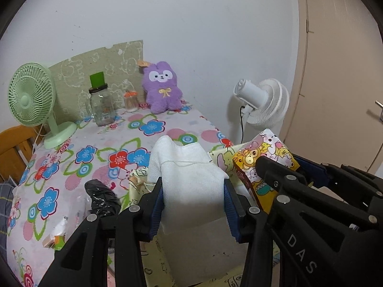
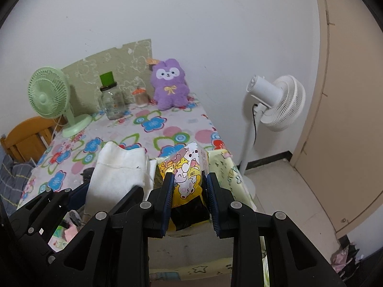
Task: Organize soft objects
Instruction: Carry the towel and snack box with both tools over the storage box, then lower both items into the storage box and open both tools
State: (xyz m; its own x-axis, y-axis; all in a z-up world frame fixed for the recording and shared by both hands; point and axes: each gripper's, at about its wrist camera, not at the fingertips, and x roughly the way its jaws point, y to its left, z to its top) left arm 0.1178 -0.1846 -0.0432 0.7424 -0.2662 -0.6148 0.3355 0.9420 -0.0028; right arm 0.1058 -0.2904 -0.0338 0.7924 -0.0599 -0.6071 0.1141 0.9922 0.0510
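We hold a white cloth [image 1: 191, 179] in our left gripper [image 1: 194, 205] and a cartoon packet [image 2: 189, 179] in our right gripper [image 2: 189, 196] (both clamped); the purple plush [image 1: 162, 88] sits well ahead of both, slightly left.

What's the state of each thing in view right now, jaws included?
Left gripper: jaws shut on folded white cloth, held above the table edge.
Right gripper: jaws shut on yellow cartoon-print soft pack.
Purple plush bunny: upright against the wall.
Green desk fan: upright; running or not, cannot tell.
White pedestal fan: standing on the floor.
Clear glass jar: upright, lid on.
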